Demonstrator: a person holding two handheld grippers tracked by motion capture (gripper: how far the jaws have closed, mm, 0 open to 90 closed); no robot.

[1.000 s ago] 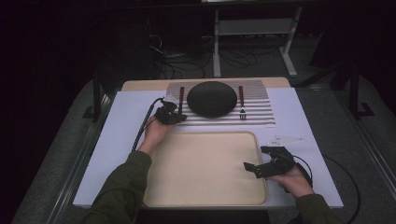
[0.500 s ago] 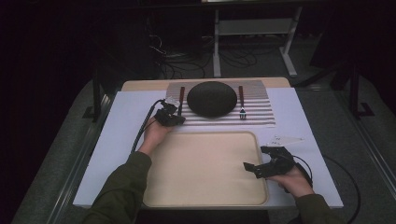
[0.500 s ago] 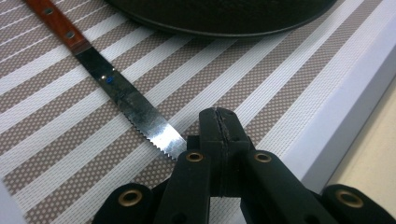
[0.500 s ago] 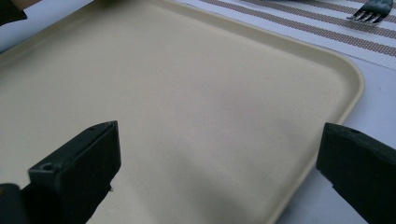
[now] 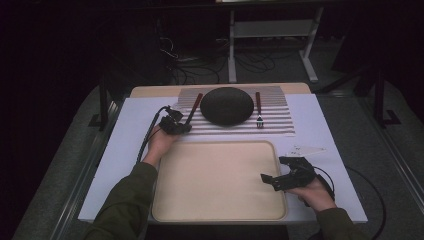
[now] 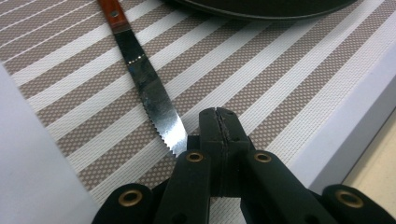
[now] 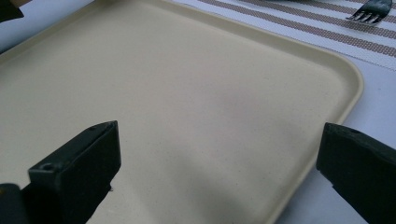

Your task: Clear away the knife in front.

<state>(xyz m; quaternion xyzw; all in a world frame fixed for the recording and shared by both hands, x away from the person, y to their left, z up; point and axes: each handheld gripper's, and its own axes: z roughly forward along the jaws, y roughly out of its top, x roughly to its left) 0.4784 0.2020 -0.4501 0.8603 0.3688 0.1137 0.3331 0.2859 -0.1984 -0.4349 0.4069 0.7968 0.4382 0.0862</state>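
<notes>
A knife [image 5: 194,107] with a red-brown handle lies on the striped placemat [image 5: 280,122], left of a dark round plate [image 5: 226,105]. A fork [image 5: 258,111] lies to the plate's right. My left gripper [image 5: 183,126] rests at the mat's near left edge. In the left gripper view, this gripper [image 6: 219,126] is shut with nothing between its jaws, and the serrated blade tip [image 6: 170,135] sits just beside them on the left. My right gripper [image 5: 276,170] hovers over the right edge of the cream tray [image 5: 215,200]. Its jaws stand wide open and empty [image 7: 219,154].
The tray [image 7: 163,84] lies on a white sheet [image 5: 125,150] covering the table, in front of the placemat. A small pale three-cornered piece [image 5: 305,149] lies right of the tray. Cables trail from both grippers. Dark floor and a table frame sit beyond the far edge.
</notes>
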